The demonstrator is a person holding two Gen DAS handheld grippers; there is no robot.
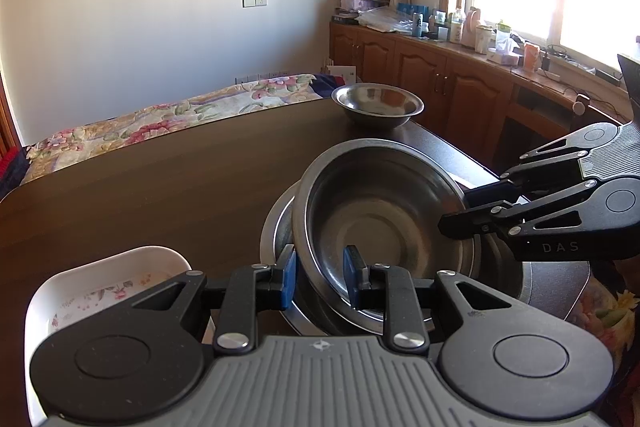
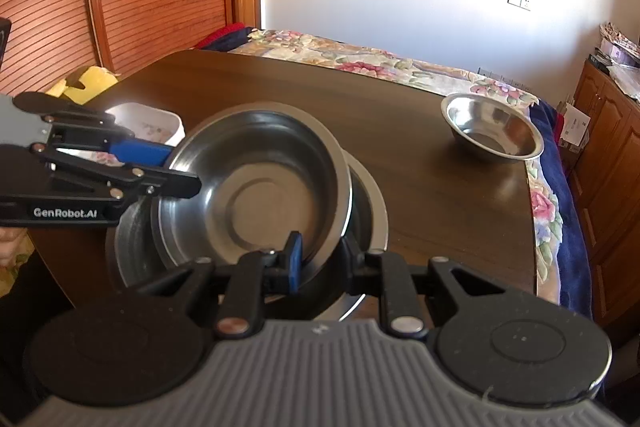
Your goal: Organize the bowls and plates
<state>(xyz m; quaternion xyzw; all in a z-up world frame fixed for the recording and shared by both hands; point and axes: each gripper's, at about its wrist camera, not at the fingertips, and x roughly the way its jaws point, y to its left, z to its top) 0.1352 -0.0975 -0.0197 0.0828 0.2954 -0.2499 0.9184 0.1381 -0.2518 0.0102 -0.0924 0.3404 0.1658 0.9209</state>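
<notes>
We hold one steel bowl [image 1: 384, 215] between us, a gripper on each side of its rim. Our left gripper [image 1: 320, 277] is closed narrow on the near rim: the rim wall passes between its two blue pads [image 1: 289, 277], one outside the bowl and one inside. Our right gripper [image 2: 320, 261] is closed narrow on the opposite rim in the same way, one blue pad inside the bowl and the other finger outside it. In the left wrist view the right gripper comes in from the right side, its fingers on the bowl's far right rim; in the right wrist view the left gripper [image 2: 176, 167] comes in from the left, clamped on the bowl's left rim.

The bowl sits tilted, partly inside a wider steel basin [image 1: 280, 227] that lies just beneath it and straight ahead of both grippers. Whether the bowl's base touches the basin we cannot tell.

Left of our left gripper, close beside it, is a white flowered dish [image 1: 108, 291] on the dark wooden table [image 1: 160, 179]. Ahead of our left gripper, well beyond the held bowl and near the table's far edge, a small steel bowl [image 1: 378, 105] stands upright by itself. From our right gripper the same small bowl lies ahead and to the right.
</notes>
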